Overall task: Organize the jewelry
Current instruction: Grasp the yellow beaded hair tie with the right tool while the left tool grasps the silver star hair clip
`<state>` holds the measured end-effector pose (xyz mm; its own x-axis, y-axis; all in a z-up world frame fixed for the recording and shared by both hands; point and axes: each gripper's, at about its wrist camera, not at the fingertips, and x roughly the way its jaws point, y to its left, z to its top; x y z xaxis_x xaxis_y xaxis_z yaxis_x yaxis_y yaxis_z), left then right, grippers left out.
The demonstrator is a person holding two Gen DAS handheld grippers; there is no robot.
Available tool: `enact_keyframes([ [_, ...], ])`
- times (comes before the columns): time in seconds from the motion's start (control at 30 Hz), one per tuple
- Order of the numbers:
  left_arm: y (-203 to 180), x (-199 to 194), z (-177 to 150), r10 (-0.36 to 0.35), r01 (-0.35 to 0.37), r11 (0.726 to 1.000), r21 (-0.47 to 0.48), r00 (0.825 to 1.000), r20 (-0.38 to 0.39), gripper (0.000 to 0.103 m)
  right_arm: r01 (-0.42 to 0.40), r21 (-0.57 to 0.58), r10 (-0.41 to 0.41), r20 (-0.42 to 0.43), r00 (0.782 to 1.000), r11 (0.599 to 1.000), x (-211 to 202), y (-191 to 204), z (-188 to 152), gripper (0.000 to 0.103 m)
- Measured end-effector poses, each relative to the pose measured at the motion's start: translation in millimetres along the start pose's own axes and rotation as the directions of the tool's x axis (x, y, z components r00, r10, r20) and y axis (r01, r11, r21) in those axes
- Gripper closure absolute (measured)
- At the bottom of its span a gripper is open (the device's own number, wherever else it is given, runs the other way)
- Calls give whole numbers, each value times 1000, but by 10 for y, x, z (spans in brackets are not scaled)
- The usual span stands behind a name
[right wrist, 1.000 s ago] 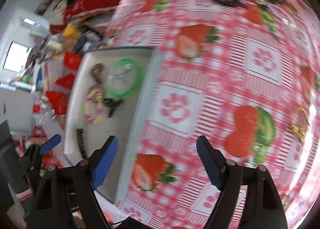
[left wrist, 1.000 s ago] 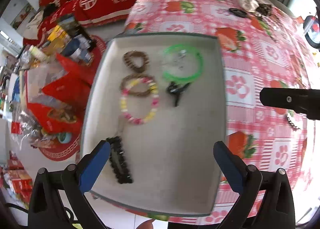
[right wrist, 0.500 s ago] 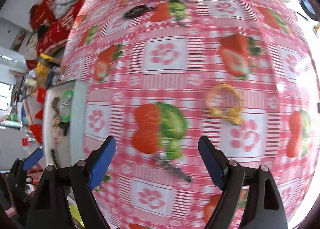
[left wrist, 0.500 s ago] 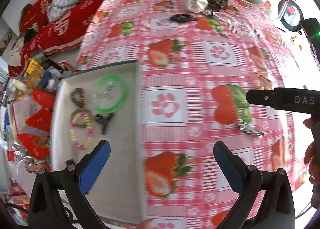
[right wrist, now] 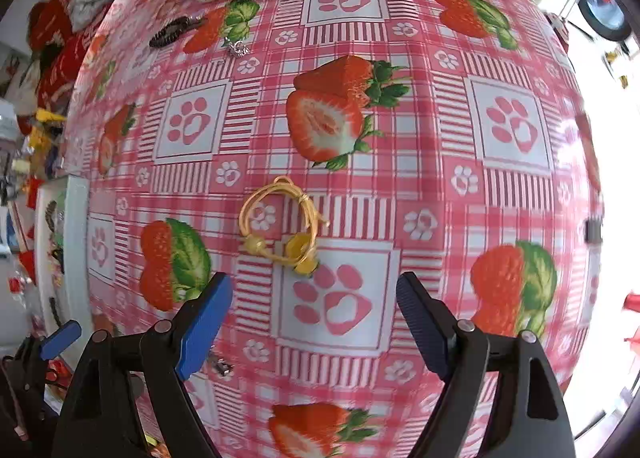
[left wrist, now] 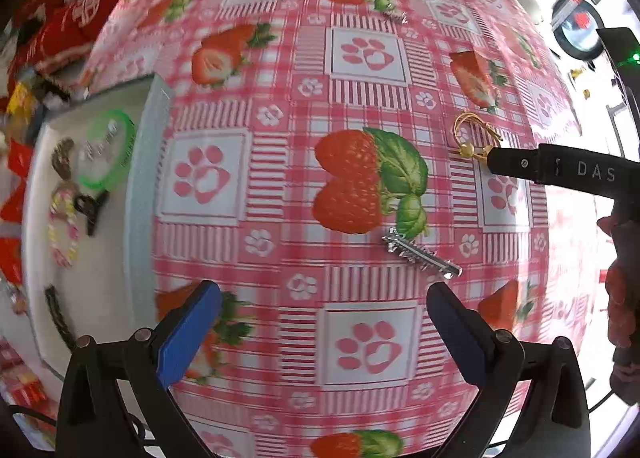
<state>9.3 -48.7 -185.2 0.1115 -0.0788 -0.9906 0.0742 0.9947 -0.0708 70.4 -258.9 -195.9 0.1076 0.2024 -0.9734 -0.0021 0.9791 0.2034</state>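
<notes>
Yellow cord bracelet with amber beads (right wrist: 280, 224), loosely coiled, lies on strawberry-print tabletop (right wrist: 400, 162) just ahead of right hand-held gripper (right wrist: 314, 294), jaws spread; left hand-held gripper (left wrist: 324, 304) likewise released.

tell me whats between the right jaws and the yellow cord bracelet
Nothing: only bare tablecloth lies between the open right gripper and the yellow cord bracelet, as the right wrist view shows.

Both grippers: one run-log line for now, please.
left gripper open, over silver clip | right gripper open, before yellow bracelet | nothing held
</notes>
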Motion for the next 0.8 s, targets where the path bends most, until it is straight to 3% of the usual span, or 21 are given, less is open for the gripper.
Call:
enact_keyframes([
  [0.4,-205,230,8,-36,30,990,-135,999,-39,0,60,-175,-61,-3,998,983,158,88,282,18],
  [0.5,-273,269,16,-34,28,989,-148,999,-40,0,76,-221,-78,2,997,972,187,121,328,26],
  [0.8,-601,404,133,-26,19,986,-163,999,-38,0,147,-344,-143,38,989,928,277,338,390,37],
])
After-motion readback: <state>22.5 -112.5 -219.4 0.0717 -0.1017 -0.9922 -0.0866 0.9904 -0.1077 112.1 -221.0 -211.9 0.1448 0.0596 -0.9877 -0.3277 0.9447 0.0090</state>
